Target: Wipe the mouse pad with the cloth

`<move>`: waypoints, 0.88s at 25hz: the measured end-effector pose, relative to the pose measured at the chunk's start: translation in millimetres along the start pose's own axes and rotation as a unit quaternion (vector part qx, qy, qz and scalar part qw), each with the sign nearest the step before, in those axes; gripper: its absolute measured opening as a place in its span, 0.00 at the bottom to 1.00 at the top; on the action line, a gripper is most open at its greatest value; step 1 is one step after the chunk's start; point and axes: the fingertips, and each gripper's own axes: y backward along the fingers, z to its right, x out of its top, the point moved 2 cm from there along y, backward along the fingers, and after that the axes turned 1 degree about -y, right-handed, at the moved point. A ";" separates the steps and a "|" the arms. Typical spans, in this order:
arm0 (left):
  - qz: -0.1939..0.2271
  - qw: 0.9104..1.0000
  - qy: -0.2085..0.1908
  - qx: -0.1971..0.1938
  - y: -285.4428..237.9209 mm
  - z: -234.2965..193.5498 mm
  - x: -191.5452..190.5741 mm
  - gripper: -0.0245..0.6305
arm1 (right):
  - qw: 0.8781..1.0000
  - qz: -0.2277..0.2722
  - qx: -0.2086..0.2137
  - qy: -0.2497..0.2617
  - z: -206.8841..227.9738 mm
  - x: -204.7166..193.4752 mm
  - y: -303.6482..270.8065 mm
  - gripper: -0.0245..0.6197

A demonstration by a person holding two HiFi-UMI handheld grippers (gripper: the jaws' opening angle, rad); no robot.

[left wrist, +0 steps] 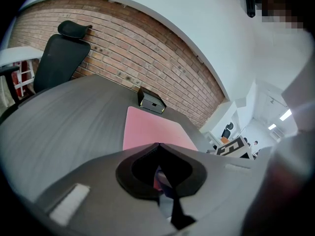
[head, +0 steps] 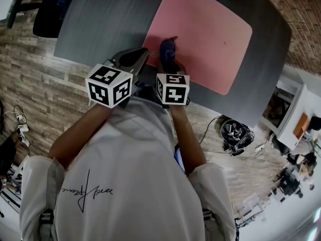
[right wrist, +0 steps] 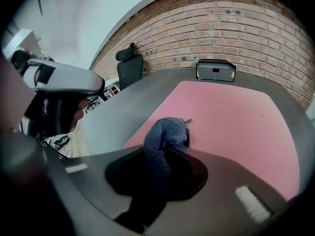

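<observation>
As the cloth (right wrist: pixel 167 129) looks limp and light, the right gripper (right wrist: pixel 165 147) pinches it mid-bunch — left gripper (left wrist: pixel 158 145) closed, empty.

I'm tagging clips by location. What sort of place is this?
Probably an office or lab workroom: a large grey desk carrying a pink mouse pad, a black office chair at the desk's edge, and a brick wall behind it.
</observation>
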 end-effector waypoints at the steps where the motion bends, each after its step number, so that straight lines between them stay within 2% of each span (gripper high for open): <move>1: 0.000 1.000 0.001 0.000 0.1 -1.0 0.3 0.05 | 1.000 0.001 0.002 -0.001 -1.6 1.7 -1.2 0.15; 22: 0.013 0.999 0.023 0.023 6.6 -22.8 6.6 0.05 | 0.999 0.002 0.053 0.007 -27.7 34.4 -24.6 0.15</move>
